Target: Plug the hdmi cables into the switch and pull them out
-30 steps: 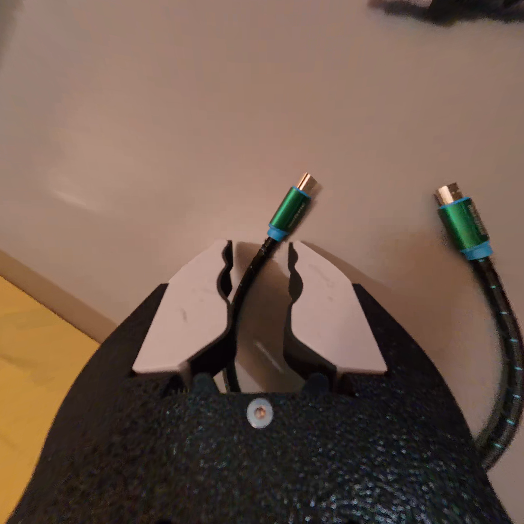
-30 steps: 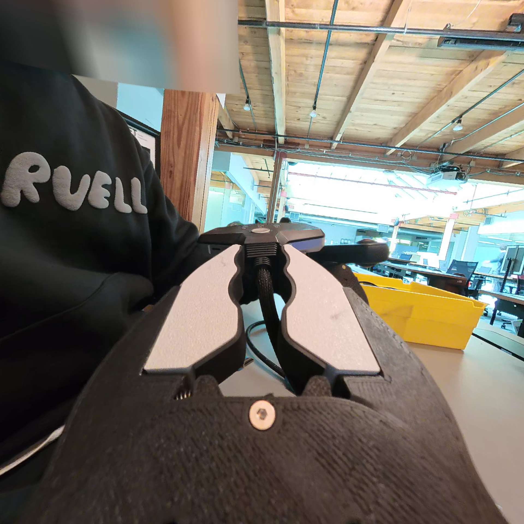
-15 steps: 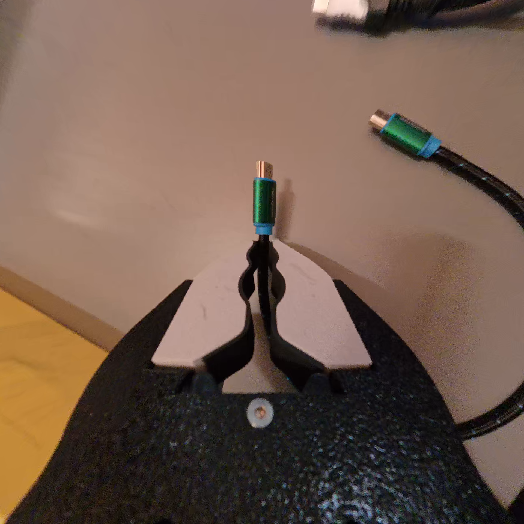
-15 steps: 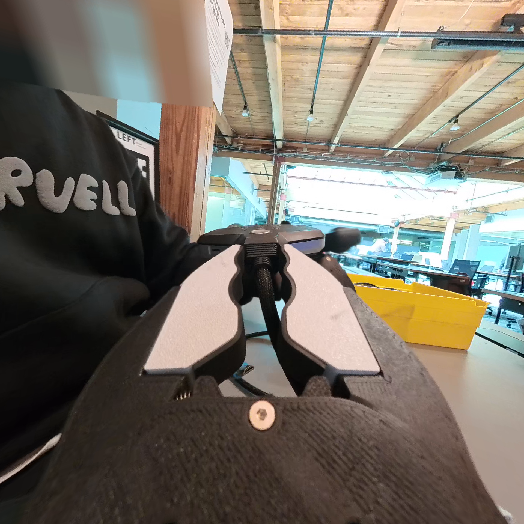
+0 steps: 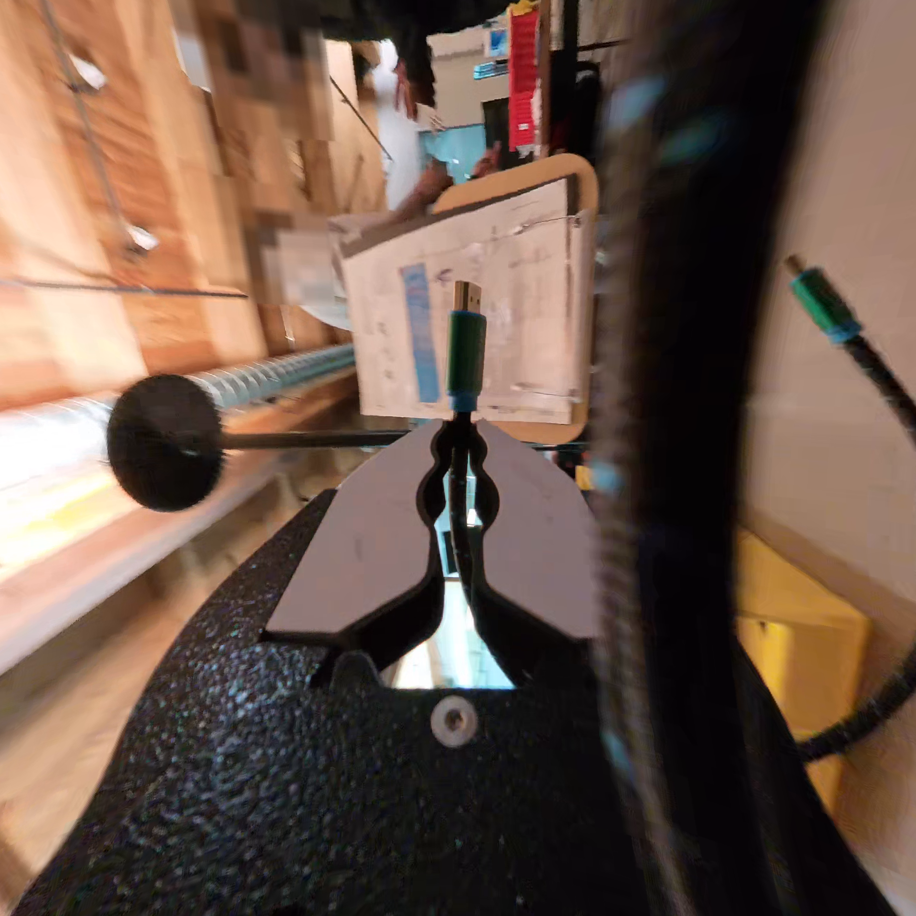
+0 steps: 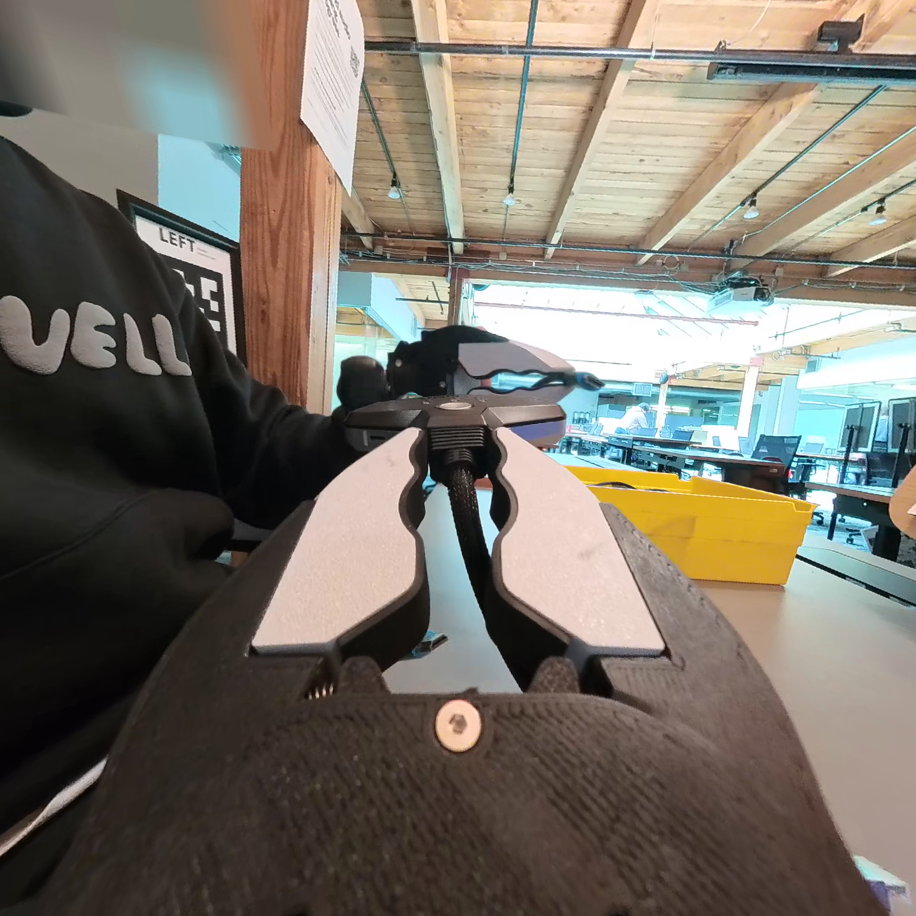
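Note:
My left gripper (image 5: 463,424) is shut on a thin black HDMI cable just behind its green plug (image 5: 466,347). The plug sticks out ahead of the fingertips, gold end forward, up in the air. My right gripper (image 6: 456,441) is shut on the ribbed cable boot of the flat black switch (image 6: 456,410) and holds it level above the table. In the right wrist view the left gripper (image 6: 565,376) hovers just behind and above the switch, its plug (image 6: 590,381) pointing right. A second green HDMI plug (image 5: 823,307) lies on the table.
A thick black braided cable (image 5: 694,446) crosses close in front of the left camera, blurred. A yellow bin (image 6: 694,520) stands on the grey table (image 6: 818,644) to the right. A person in a black sweatshirt (image 6: 99,446) fills the left side. A wooden post (image 6: 287,248) stands behind.
My left gripper closed on the cable, lifted it off the table and swung up beside the switch, now showing in the right wrist view. The right gripper kept its hold.

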Demonstrator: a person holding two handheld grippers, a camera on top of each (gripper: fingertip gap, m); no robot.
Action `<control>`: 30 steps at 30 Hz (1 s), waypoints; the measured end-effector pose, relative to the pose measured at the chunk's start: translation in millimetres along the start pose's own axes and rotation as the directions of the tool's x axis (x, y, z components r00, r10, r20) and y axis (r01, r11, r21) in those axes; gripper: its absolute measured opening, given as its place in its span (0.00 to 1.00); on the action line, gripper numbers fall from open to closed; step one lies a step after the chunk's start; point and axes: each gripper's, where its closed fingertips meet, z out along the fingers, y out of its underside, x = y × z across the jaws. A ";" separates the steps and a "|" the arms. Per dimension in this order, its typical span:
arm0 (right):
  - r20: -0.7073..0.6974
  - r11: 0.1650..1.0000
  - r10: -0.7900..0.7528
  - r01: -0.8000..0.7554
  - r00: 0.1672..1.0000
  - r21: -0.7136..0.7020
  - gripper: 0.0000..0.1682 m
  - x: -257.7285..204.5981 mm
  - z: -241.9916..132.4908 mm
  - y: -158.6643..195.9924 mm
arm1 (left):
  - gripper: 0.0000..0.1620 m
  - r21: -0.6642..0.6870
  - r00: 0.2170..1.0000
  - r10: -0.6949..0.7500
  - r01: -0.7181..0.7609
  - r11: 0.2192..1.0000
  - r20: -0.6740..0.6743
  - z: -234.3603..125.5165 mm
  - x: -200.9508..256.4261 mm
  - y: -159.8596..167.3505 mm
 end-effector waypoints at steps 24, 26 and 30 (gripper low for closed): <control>-0.010 0.992 -0.027 0.026 1.000 -0.123 0.14 1.9 2.5 20.1 | 0.04 -0.150 0.865 -0.456 0.433 0.889 -0.208 41.3 46.9 46.8; -0.018 0.992 -0.029 0.026 0.999 -0.122 0.13 3.2 2.2 19.7 | 0.04 -0.130 0.830 -0.489 0.472 0.872 -0.267 37.4 49.0 37.6; -0.050 0.994 -0.025 0.019 0.998 -0.108 0.13 7.8 1.1 17.0 | 0.03 0.110 0.923 -0.325 0.352 0.930 -0.205 24.6 10.3 14.2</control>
